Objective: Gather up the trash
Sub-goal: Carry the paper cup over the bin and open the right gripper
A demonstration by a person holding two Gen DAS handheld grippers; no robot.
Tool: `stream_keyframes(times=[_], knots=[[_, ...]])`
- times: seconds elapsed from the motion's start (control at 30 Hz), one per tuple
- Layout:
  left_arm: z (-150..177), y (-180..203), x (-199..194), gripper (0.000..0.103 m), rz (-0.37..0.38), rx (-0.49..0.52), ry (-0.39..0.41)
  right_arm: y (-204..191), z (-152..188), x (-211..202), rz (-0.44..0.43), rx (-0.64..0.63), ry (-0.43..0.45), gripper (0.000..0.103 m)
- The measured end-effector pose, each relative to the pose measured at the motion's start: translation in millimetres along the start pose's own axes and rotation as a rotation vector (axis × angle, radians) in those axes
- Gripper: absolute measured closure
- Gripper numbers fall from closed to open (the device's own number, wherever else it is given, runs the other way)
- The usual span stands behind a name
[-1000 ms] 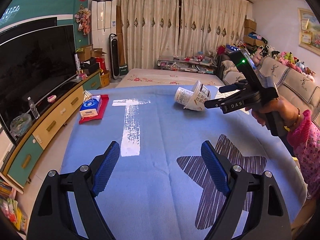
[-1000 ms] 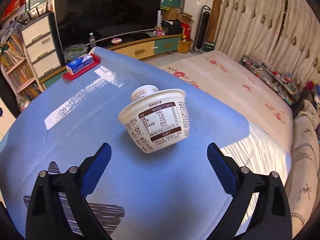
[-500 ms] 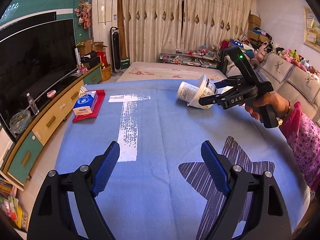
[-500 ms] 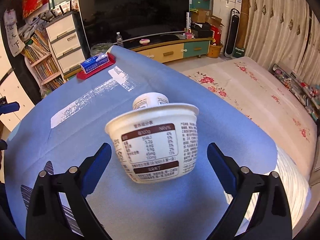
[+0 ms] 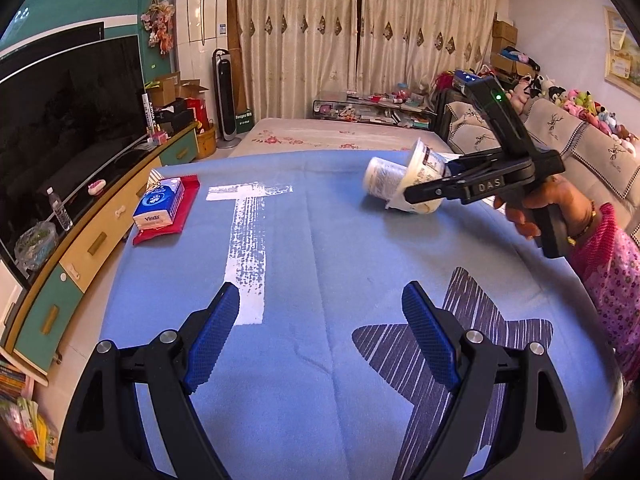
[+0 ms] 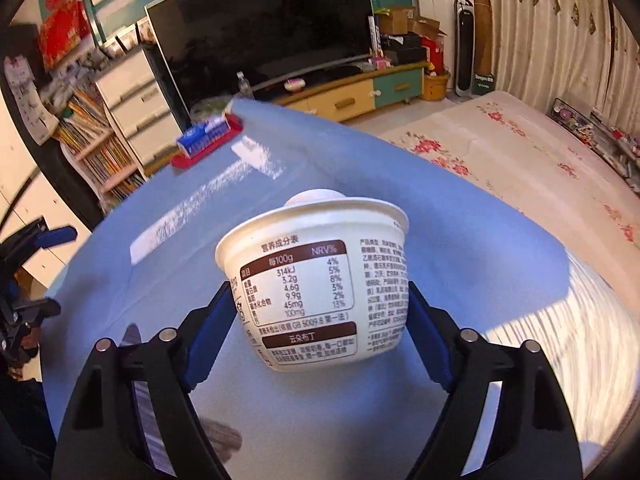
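The right gripper (image 6: 320,320) has its 2 blue pads pressed against the sides of a white pudding cup (image 6: 320,292), holding it tilted above the blue-covered surface (image 6: 460,248). From the right wrist view the cup's nutrition label faces the camera and its rim points away; a second white cup (image 6: 316,197) nested inside it pokes out past the rim, mostly hidden. The lower part of each pad is covered by the cup's wall, so I cannot see how much of the pad is in contact. From the left wrist view the same pair (image 5: 404,184) shows side-on near the far right part of the surface, the inner cup sticking out toward the left, with the right gripper's near finger crossing the outer cup and hiding part of it. Whether the cups touch the cloth there is hard to tell.

The left gripper (image 5: 320,332) hangs over the near edge of the surface with its fingers spread wide and nothing between them.

At the far left corner a blue tissue pack (image 5: 158,203) lies on a red tray (image 5: 188,204). A white T mark (image 5: 248,240) and a dark striped star (image 5: 472,344), partly cut by the left gripper, print the cloth.
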State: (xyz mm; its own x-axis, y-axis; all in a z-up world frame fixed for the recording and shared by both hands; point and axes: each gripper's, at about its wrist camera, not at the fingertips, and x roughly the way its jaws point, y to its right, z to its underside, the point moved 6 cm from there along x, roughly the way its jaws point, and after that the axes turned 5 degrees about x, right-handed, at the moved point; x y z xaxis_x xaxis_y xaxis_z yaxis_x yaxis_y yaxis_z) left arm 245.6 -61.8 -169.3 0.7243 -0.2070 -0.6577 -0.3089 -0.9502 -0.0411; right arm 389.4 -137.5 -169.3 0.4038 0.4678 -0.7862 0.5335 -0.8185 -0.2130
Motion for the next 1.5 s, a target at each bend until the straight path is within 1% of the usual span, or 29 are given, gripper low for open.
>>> stream_keyframes(times=[0.13, 0.27, 0.4, 0.47, 0.53, 0.63, 0.7, 0.9, 0.93, 1.03, 1.13, 1.2, 1.23, 1.3, 1.33, 1.4, 1.5], knots=[[1, 4, -9, 0.021, 0.014, 0.0, 0.016, -13, 11, -16, 0.089, -0.061, -0.118, 0.025], [2, 13, -24, 0.021, 0.027, 0.018, 0.039, -35, 25, -32, 0.211, -0.197, -0.264, 0.025], [4, 20, -39, 0.021, 0.036, 0.03, 0.062, -52, 43, -45, 0.309, -0.293, -0.391, 0.025], [5, 23, -47, 0.021, 0.038, 0.035, 0.073, -59, 54, -48, 0.338, -0.325, -0.43, 0.025], [6, 25, -55, 0.021, 0.039, 0.041, 0.082, -64, 63, -54, 0.347, -0.327, -0.436, 0.025], [10, 29, -64, 0.021, 0.04, 0.05, 0.085, -66, 76, -67, 0.355, -0.293, -0.401, 0.025], [13, 32, -68, 0.021, 0.042, 0.055, 0.082, -65, 87, -78, 0.351, -0.255, -0.36, 0.025], [18, 45, -80, 0.021, 0.049, 0.067, 0.087, -61, 121, -122, 0.334, -0.079, -0.162, 0.025], [18, 48, -81, 0.021, 0.05, 0.071, 0.087, -60, 125, -126, 0.336, -0.056, -0.141, 0.025], [19, 60, -80, 0.021, 0.053, 0.09, 0.081, -49, 149, -152, 0.345, 0.049, -0.057, 0.025], [17, 70, -76, 0.021, 0.06, 0.104, 0.071, -31, 177, -183, 0.38, 0.16, 0.026, 0.025], [15, 79, -75, 0.021, 0.069, 0.111, 0.071, -6, 199, -208, 0.424, 0.264, 0.076, 0.025], [14, 83, -74, 0.021, 0.073, 0.113, 0.07, 5, 207, -216, 0.439, 0.305, 0.088, 0.025], [14, 90, -72, 0.021, 0.082, 0.118, 0.065, 40, 232, -236, 0.494, 0.435, 0.107, 0.025], [14, 93, -71, 0.021, 0.086, 0.121, 0.063, 54, 242, -240, 0.518, 0.48, 0.107, 0.025], [13, 102, -68, 0.021, 0.092, 0.132, 0.06, 86, 264, -245, 0.572, 0.573, 0.084, 0.025], [11, 114, -66, 0.021, 0.098, 0.148, 0.058, 121, 292, -233, 0.599, 0.682, 0.022, 0.025]])
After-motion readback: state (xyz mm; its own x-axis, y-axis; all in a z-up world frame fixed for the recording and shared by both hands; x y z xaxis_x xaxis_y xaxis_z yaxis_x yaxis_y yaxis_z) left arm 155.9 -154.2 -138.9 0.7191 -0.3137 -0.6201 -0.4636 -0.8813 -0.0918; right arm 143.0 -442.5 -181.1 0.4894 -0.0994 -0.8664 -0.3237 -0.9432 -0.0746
